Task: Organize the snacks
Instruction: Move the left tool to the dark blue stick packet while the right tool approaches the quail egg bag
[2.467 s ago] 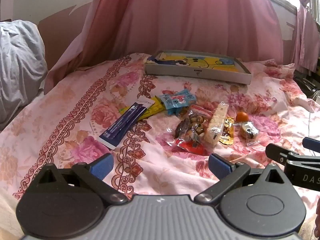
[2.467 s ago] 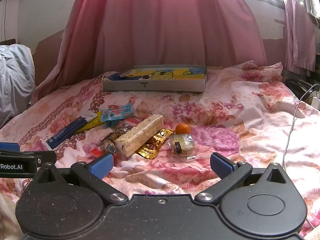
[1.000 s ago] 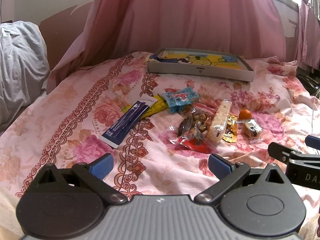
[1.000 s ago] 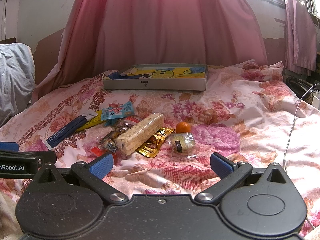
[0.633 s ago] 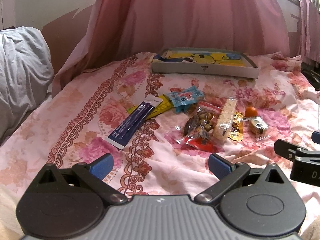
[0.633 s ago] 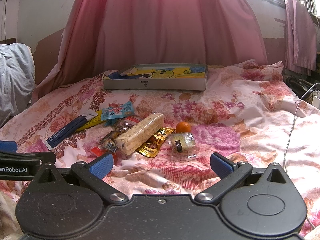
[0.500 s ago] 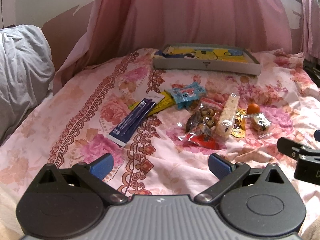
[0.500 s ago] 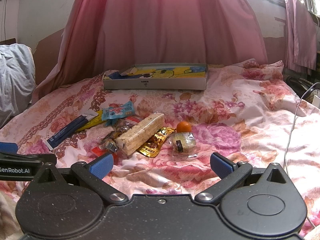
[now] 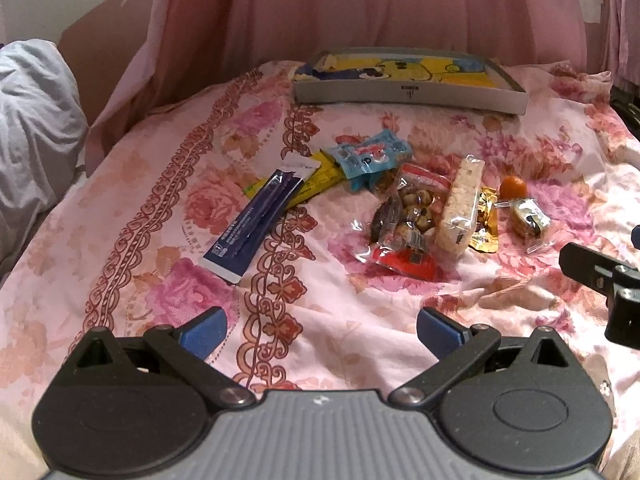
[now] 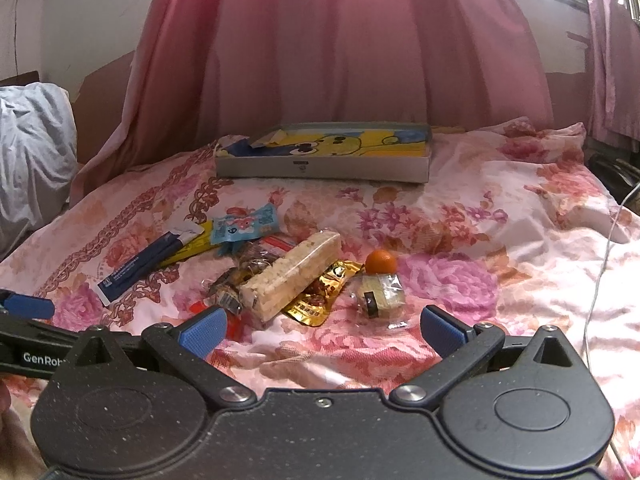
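we hold the left claw and the right claw spread wide and empty above the bed's near edge, nothing picked yet. we judge the first grab should go for an outlying piece, say the dark blue sachet toward the left edge, coming in low across its narrow width so the floral bedspread isn't pinched. the snacks lie mid-bed in a loose heap: a pale rice bar over a gold packet, a small orange beside a wrapped cake. the shallow cartoon-printed box waits at the far edge.
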